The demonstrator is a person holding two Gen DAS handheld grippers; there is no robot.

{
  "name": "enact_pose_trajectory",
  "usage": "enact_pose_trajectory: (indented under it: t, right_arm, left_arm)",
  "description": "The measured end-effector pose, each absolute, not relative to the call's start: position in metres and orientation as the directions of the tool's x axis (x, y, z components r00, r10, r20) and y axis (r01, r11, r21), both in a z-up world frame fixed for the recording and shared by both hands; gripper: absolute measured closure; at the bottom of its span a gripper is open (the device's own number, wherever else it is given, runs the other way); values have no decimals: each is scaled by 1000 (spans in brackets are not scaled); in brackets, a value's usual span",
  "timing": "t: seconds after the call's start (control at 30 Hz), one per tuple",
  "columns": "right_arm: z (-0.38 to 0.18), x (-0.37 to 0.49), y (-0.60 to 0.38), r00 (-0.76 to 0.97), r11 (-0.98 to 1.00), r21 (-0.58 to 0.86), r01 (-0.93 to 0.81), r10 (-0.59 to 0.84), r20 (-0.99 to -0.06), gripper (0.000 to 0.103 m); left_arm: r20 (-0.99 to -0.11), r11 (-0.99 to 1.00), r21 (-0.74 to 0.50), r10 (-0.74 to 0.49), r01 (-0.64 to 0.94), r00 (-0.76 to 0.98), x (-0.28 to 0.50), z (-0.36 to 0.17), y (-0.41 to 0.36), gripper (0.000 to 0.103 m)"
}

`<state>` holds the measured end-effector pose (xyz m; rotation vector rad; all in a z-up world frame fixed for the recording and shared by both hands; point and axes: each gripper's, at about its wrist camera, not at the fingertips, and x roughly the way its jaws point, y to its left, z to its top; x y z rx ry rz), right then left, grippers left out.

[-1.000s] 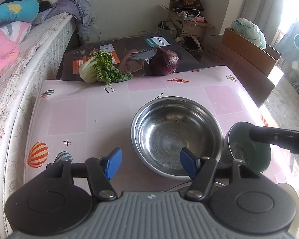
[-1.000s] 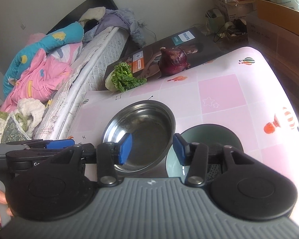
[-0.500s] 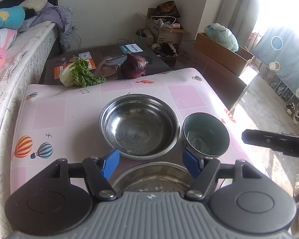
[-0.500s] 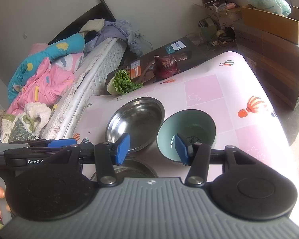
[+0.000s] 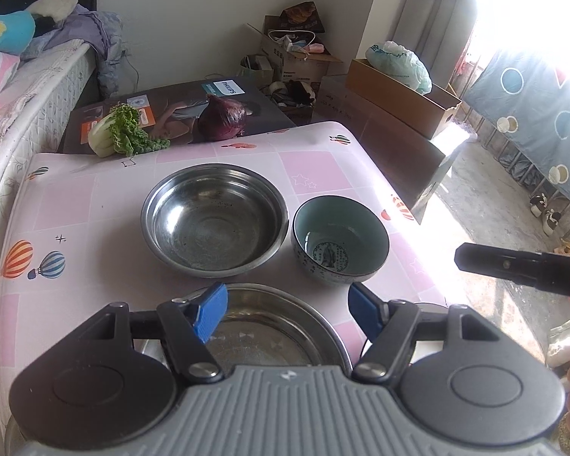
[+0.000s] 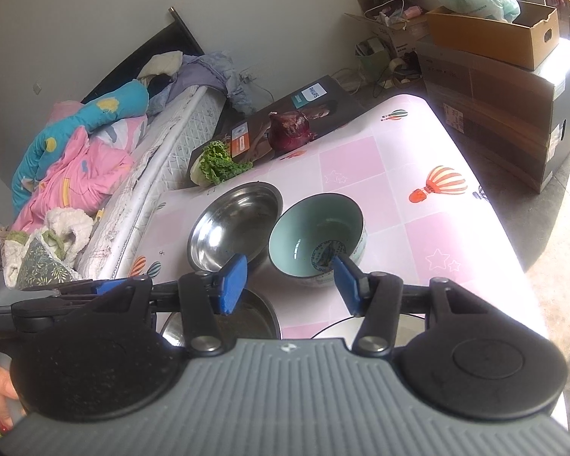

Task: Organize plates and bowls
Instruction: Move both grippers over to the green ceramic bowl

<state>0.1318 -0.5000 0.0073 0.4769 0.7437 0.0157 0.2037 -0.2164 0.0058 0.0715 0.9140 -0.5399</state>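
A large steel bowl (image 5: 214, 224) sits mid-table on the pink tablecloth (image 5: 76, 209); it also shows in the right wrist view (image 6: 231, 224). A pale green ceramic bowl (image 5: 340, 239) stands right of it, also in the right wrist view (image 6: 317, 233). A second steel bowl (image 5: 269, 330) lies at the near edge under my open, empty left gripper (image 5: 287, 313); it shows in the right wrist view (image 6: 247, 319). My right gripper (image 6: 288, 285) is open and empty, held above the near edge before the green bowl. A white plate rim (image 6: 399, 328) peeks out beneath it.
A bok choy (image 5: 114, 136) and a red onion (image 5: 222, 119) lie on a dark box (image 5: 178, 106) behind the table. A bed (image 6: 95, 159) runs along the left side. Cardboard boxes (image 6: 505, 87) stand to the right.
Both grippers have pulled back and risen away from the bowls. The near steel bowl and the whole green bowl have come into view. Both grippers stay open.
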Motion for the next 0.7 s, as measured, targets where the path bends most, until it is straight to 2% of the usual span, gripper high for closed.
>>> enact_pose_trajectory:
  t: [0.17,0.23,0.3,0.37,0.7]
  right_arm:
    - [6,125,-508,740,892,419,168,167,-652,49]
    - [5,124,-510,737,894,412,178,156,-658,43]
    - [4,123,-512,738,898,397,187,139,-661,28]
    - [2,122,-515,739,908,370,194,113,-664,23]
    - [-9,135,-532,745,911,349,222,73,-664,21]
  left_arm:
    - [-766,862,-176,-423,475,484,197,1,-227,32]
    - [-763,860,-179,-428,478,484,195,0,-231,32]
    - [-758,855,-176,-434,487,487,194,-1,-236,32]
    - [-757,852,-173,-437,495,487,194,-3,-240,32]
    - [-761,844,-194,-452,500,466,203,-14,-255,32]
